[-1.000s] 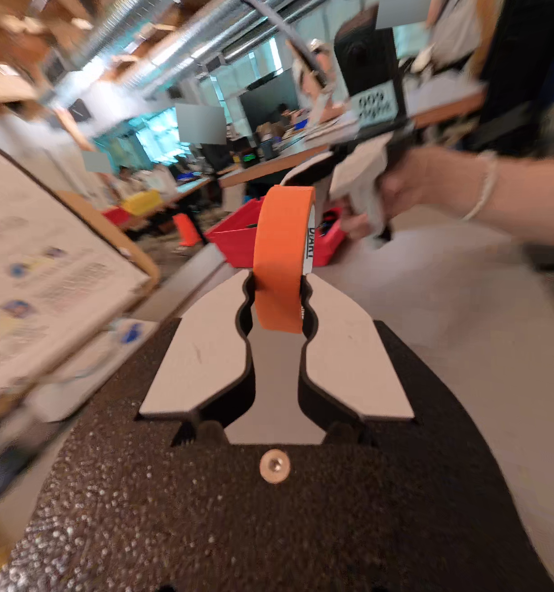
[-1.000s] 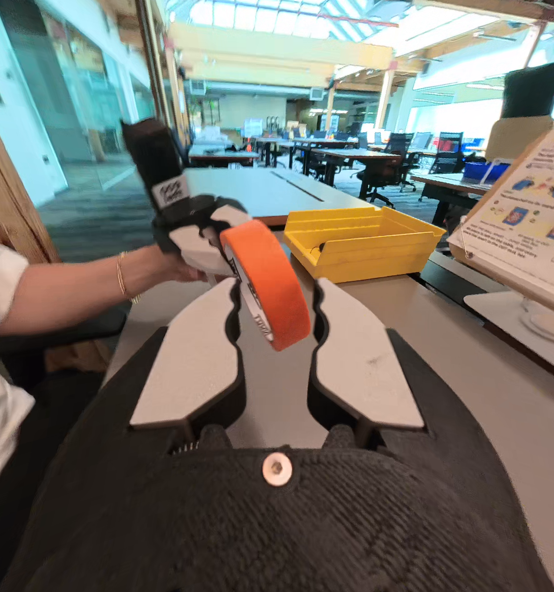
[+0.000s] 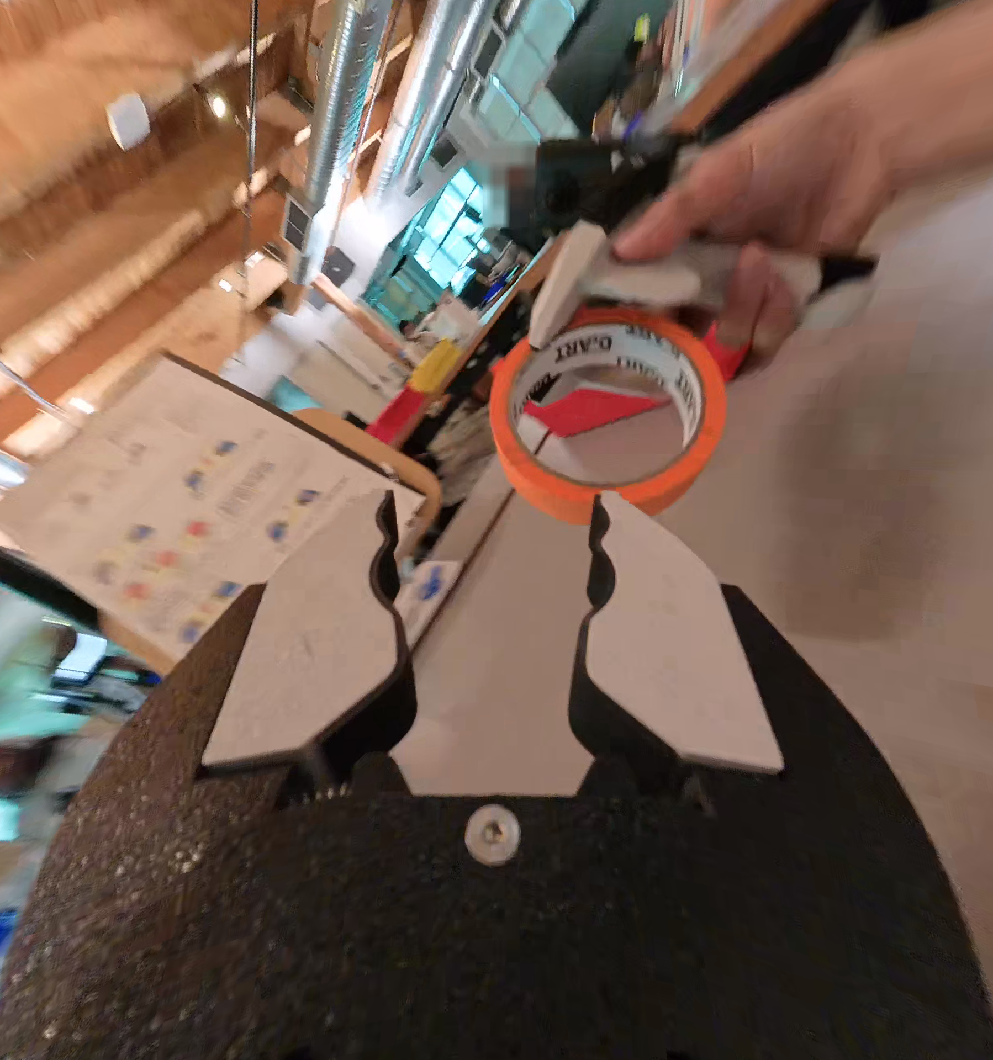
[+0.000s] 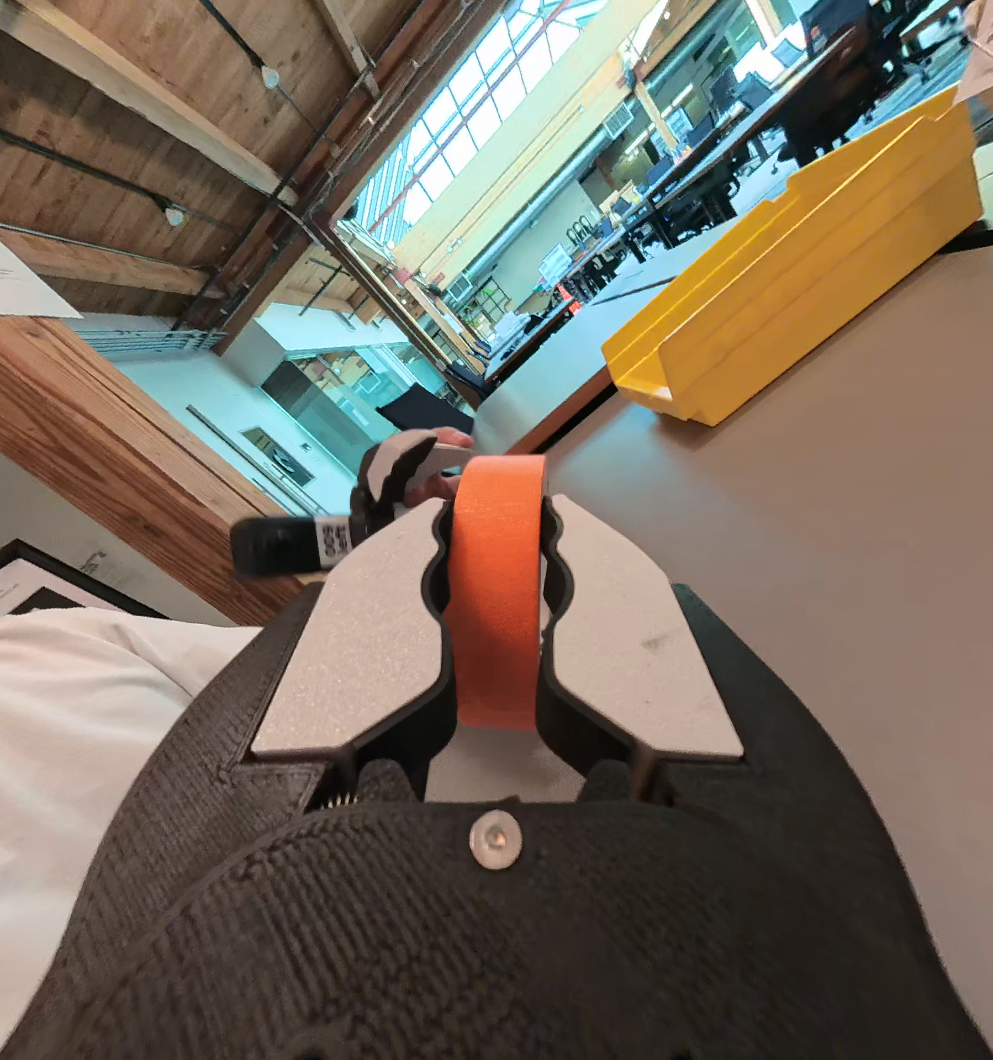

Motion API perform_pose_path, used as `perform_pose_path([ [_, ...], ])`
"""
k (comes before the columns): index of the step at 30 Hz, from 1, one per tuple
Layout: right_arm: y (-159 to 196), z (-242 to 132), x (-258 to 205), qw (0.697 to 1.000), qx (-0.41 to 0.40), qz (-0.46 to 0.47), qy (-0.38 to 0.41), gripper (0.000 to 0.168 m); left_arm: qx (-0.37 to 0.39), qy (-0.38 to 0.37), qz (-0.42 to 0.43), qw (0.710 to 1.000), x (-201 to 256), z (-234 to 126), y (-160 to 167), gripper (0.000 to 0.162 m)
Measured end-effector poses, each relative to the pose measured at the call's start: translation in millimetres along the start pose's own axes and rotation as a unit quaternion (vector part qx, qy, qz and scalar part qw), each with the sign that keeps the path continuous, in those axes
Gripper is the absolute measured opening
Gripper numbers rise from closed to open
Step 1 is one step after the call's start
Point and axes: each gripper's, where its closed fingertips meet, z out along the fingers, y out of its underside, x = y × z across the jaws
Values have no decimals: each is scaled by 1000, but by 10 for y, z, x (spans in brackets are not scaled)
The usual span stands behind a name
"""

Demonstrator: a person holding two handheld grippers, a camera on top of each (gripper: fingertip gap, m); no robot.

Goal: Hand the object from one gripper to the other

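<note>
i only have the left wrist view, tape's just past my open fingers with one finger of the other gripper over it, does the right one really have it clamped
observer: yes. The right wrist view shows the right gripper shut on the orange tape roll, one finger against each flat side.
operator: how deep is it sitting
observer: deep. The roll reaches from just past the fingertips back almost to the base of the fingers, edge-on to the camera.
operator: anything on the table over there
observer: a yellow bin stands on the grey table, off to the right and well apart from the roll.
</note>
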Motion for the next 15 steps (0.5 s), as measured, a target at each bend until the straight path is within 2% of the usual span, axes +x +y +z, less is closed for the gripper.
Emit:
perform_pose_path([
  [2,-13,-14,20,1000,5,1,6,29,19,36,-133,990,0,5,24,62],
  [4,7,6,-16,1000,-3,3,-4,29,10,92,-272,958,81,42,118,66],
  [6,51,50,-68,1000,-18,-15,-6,29,7,167,-412,896,233,69,146,72],
  [8,126,109,-148,998,-43,-38,-14,29,30,230,-523,820,335,73,79,69],
  [10,181,166,-223,996,-59,-60,-18,29,57,270,-576,769,397,65,16,58],
  [11,201,189,-257,995,-65,-71,-20,29,53,283,-588,756,448,70,26,59],
  [13,215,220,-312,994,-68,-83,-26,29,29,312,-591,743,584,72,62,58],
  [14,208,229,-328,994,-66,-84,-27,29,28,323,-592,738,624,68,56,52],
  [15,210,233,-338,994,-66,-86,-28,29,36,324,-595,735,620,68,42,35],
])
